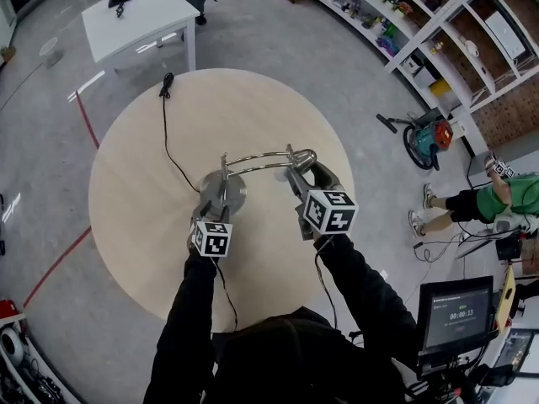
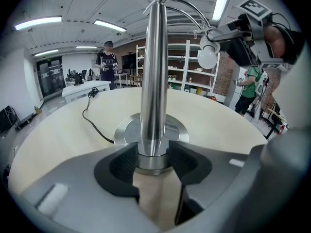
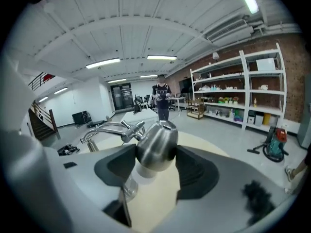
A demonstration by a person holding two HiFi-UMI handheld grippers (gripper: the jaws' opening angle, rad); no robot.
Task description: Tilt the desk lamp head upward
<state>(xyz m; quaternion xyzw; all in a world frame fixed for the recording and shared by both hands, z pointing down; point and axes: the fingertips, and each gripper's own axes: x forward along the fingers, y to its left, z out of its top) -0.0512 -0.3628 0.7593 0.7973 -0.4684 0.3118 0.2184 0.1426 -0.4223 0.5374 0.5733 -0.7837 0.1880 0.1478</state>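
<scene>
I look down on a round pale wooden counter (image 1: 135,183). A small white rectangular table (image 1: 139,15) stands beyond it, with white open shelving (image 1: 438,23) at upper right. A teal-and-red vacuum cleaner (image 1: 428,140) sits nearby, and a black monitor (image 1: 455,314) at lower right.

Materials as I read them from my console. Lamp pole (image 2: 154,81): polished metal, smooth, mirror-bright. Lamp base (image 2: 127,130): a metal disc, glossy, with a fine turned sheen. Lamp head (image 3: 156,142): a metal dome with a satin finish and soft reflections. Bulb (image 2: 207,58): matt white, smooth. Round table (image 1: 253,108): pale wood-look top, smooth and matt. Cable (image 1: 168,146): black, dull sheath. Left gripper (image 2: 153,161) and right gripper (image 3: 155,164): I see grey matt plastic bodies. Their pads (image 2: 124,164) are black, rubbery and finely ribbed. Marker cube (image 1: 330,211): matt black-and-white faces.
</scene>
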